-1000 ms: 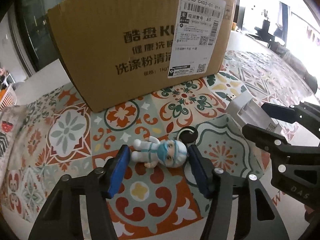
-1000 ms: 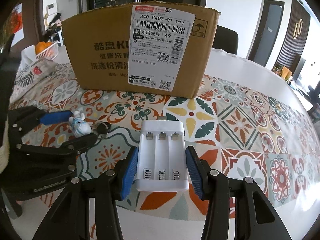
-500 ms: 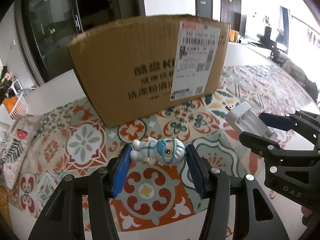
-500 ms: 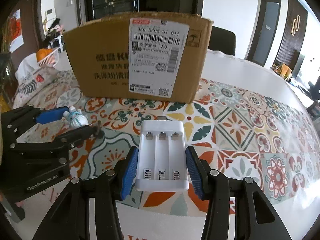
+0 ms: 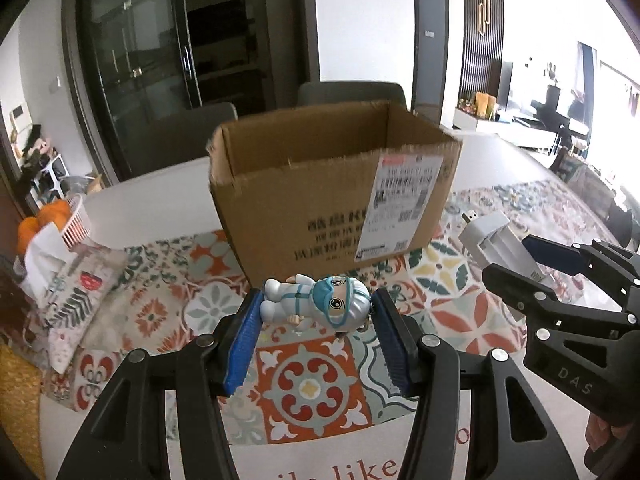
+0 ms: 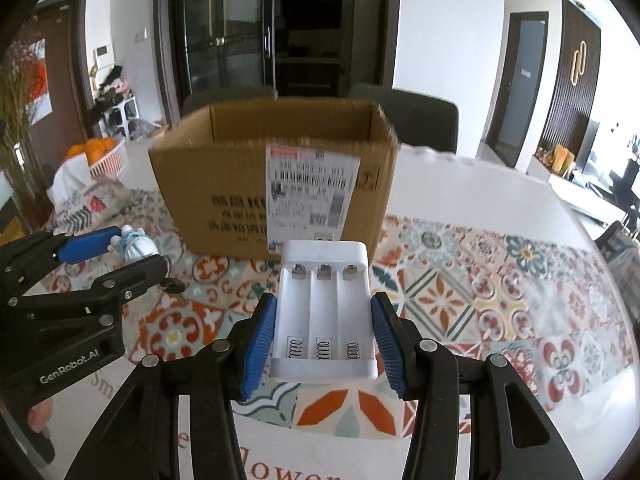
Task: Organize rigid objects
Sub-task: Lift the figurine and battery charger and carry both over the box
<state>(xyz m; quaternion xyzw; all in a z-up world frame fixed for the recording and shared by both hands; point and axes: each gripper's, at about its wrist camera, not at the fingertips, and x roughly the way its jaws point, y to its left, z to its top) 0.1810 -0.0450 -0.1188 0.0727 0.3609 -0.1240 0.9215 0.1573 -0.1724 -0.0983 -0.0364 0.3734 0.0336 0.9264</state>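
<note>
My left gripper point(image 5: 316, 312) is shut on a small white-and-teal masked figurine point(image 5: 316, 304), held sideways above the patterned tablecloth point(image 5: 312, 392). A key ring dangles from the figurine point(image 6: 134, 242) in the right wrist view. My right gripper point(image 6: 324, 328) is shut on a white three-slot battery charger point(image 6: 324, 312), its USB plug pointing forward. That charger point(image 5: 492, 240) and the right gripper point(image 5: 536, 268) show at the right of the left wrist view. An open cardboard box point(image 5: 332, 196) with a shipping label stands just beyond both; its inside shows bare walls point(image 6: 288, 124).
At the left lie a patterned pouch point(image 5: 80, 284), a tissue pack point(image 5: 42, 248) and a white basket of oranges point(image 6: 102, 152). Grey chairs point(image 6: 420, 120) stand behind the white table point(image 6: 460, 184). A dark glass cabinet fills the back wall.
Both grippers have risen with their objects off the tablecloth. The box has dropped in view, so its open top now shows.
</note>
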